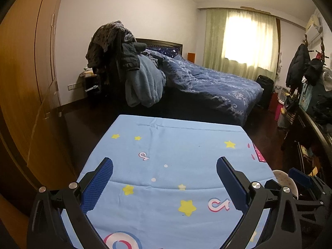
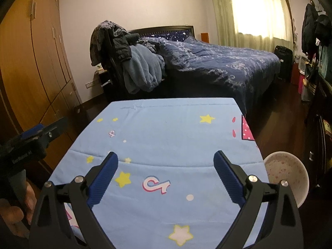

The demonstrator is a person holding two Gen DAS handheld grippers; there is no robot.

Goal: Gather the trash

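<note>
**Both tongs wide above a star-printed cloth in a bedroom**

A light blue cloth printed with yellow stars and pink-and-white loops covers a flat table-like surface that runs away from both cameras toward a bed. A faint fold line crosses the cloth near its far edge. In both views the cloth shows only its print; no piece of trash can be made out on it, so where the trash lies, which way it points and how its long axis runs cannot be told.

The left gripper hangs over the near part of the cloth, its blue-padded fingers spread wide with nothing between them. The right gripper sits likewise, fingers far apart and holding nothing. In the right wrist view the left gripper appears at the left edge, beside the cloth, with the person's hand wrapped around its handle.

A pale round bin with a speckled pattern stands off the right edge of the cloth, near the right gripper, its open mouth facing up.

Behind, the bed carries a rumpled dark blue quilt. A heap of clothes and a blue fleece blanket drape over something at the bed's near corner. A wooden wardrobe fills the left wall, a bright curtained window glows at the back, and coats hang on a rack at the right above a dark floor.
</note>
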